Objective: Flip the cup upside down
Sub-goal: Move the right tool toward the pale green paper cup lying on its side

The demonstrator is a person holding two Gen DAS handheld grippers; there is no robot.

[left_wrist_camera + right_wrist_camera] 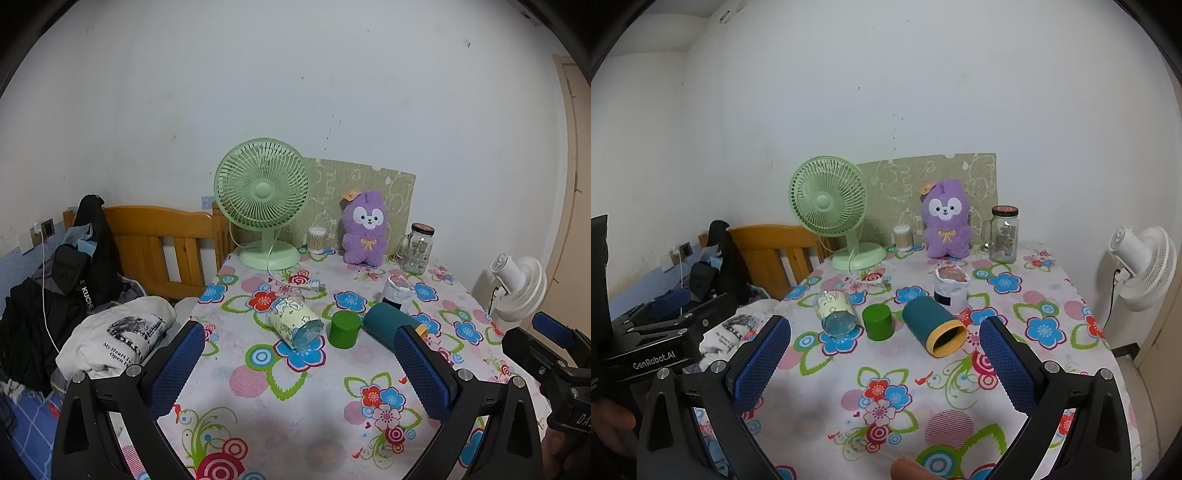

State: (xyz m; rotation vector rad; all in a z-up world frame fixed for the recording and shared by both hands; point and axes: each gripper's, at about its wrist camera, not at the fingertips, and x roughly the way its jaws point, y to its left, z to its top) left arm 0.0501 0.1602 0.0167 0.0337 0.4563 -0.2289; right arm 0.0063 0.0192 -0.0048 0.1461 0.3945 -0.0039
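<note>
A teal cup with a yellow rim [932, 325] lies on its side on the flowered tablecloth, its mouth facing me; in the left wrist view [388, 325] my right finger partly hides it. A patterned glass cup [293, 324] [836, 314] also lies on its side. A small green cup [345, 328] [878, 322] stands between them. My left gripper [299, 363] is open and empty, short of the cups. My right gripper [886, 360] is open and empty, just in front of the teal cup.
At the back of the table [314, 406] stand a green fan [264, 201], a cotton-swab jar [317, 240], a purple plush [365, 229], a glass jar [419, 249] and a white pouch [951, 286]. A bed with clothes [74, 295] is left, a white fan [1145, 267] right.
</note>
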